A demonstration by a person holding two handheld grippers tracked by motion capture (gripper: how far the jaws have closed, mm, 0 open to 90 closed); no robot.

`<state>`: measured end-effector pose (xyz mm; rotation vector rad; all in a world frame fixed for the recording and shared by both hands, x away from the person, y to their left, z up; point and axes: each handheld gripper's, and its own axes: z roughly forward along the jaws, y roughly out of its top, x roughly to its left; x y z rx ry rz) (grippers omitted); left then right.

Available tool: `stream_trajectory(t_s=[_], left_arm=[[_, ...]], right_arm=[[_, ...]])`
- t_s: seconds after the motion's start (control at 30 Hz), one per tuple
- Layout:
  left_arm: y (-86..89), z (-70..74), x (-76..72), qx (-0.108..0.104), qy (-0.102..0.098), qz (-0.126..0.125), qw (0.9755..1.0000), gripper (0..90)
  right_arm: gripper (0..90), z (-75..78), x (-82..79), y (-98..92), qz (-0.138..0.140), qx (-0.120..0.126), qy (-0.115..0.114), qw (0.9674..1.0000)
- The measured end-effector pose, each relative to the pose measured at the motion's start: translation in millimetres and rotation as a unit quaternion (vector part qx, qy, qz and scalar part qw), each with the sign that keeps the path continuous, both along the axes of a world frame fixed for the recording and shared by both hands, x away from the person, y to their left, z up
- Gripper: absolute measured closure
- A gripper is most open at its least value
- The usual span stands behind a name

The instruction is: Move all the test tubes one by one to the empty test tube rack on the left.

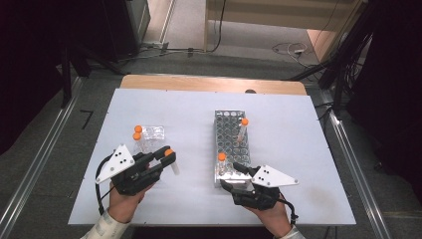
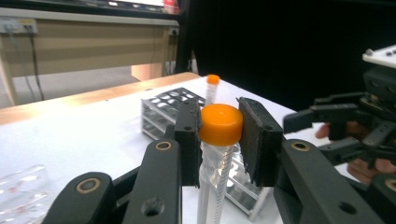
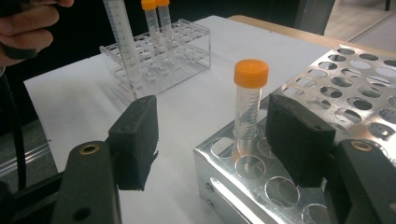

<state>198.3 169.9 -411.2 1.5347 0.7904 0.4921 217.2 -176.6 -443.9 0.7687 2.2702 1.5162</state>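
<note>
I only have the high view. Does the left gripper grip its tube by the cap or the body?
Observer: By the cap; the left gripper is shut on the orange cap of the held tube.
Operator: Has the right gripper got the rack tube?
Observer: No, the right gripper is open, jaws clear of the rack tube.
Operator: Is it seated?
Observer: Yes, upright in a hole near the corner of the metal rack.

We've got a grey carpet floor [image 1: 259, 45] around the white counter [image 1: 189, 114], cables [image 1: 291, 49] trailing across it. Dark curtains [image 1: 393, 55] hang on both sides, and a pale wooden bench [image 1: 278, 12] sits at the back.
</note>
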Motion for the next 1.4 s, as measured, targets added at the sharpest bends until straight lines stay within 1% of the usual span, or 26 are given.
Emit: stream_trajectory(t_s=[0.2,0.23,0.4,0.67,0.8,0.93,1.1,1.13,1.2,1.3,1.4], left_arm=[[12.9,2.3,3.9,-0.007,-0.001,0.024,0.9997,69.9],[15.7,2.8,4.4,-0.006,-0.002,0.027,0.9996,69.9],[24.8,5.1,6.3,-0.011,-0.002,0.043,0.999,69.8],[36.7,6.5,9.5,-0.015,0.002,0.07,0.9974,69.9],[42.2,7.4,11.0,-0.015,0.001,0.079,0.9968,69.8],[49.4,7.5,13.0,-0.015,0.002,0.093,0.9955,69.8],[58.7,5.7,16.0,-0.005,0.004,0.12,0.9927,69.9],[59.8,5.4,16.4,-0.006,0.004,0.122,0.9925,69.9],[62.7,4.3,17.3,0.001,0.005,0.129,0.9916,69.8],[66.4,3.8,18.5,-0.001,0.006,0.138,0.9904,69.9],[69.4,2.9,19.0,0.005,0.004,0.148,0.9889,69.9]], right_arm=[[33.8,-1.1,1.6,-0.2,-0.002,-0.001,0.004,1.0],[33.8,-1.2,1.8,-0.2,-0.003,-0.001,0.005,1.0],[33.8,-1.1,2.3,-0.6,-0.005,0.0,0.004,1.0],[34.2,-0.6,1.9,-0.9,-0.007,0.002,0.003,1.0],[34.1,-1.1,2.3,-0.8,-0.007,0.002,0.004,1.0],[34.1,-1.2,2.3,-0.6,-0.006,0.002,0.004,1.0],[34.1,-1.3,2.0,-0.2,-0.005,0.001,0.004,1.0],[34.1,-1.5,2.0,0.0,-0.005,0.0,0.005,1.0],[34.1,-1.6,2.0,0.6,-0.006,-0.001,0.006,1.0],[34.0,-1.9,2.2,0.5,-0.007,0.0,0.006,1.0],[34.0,-1.7,2.4,0.2,-0.007,0.0,0.006,1.0]])
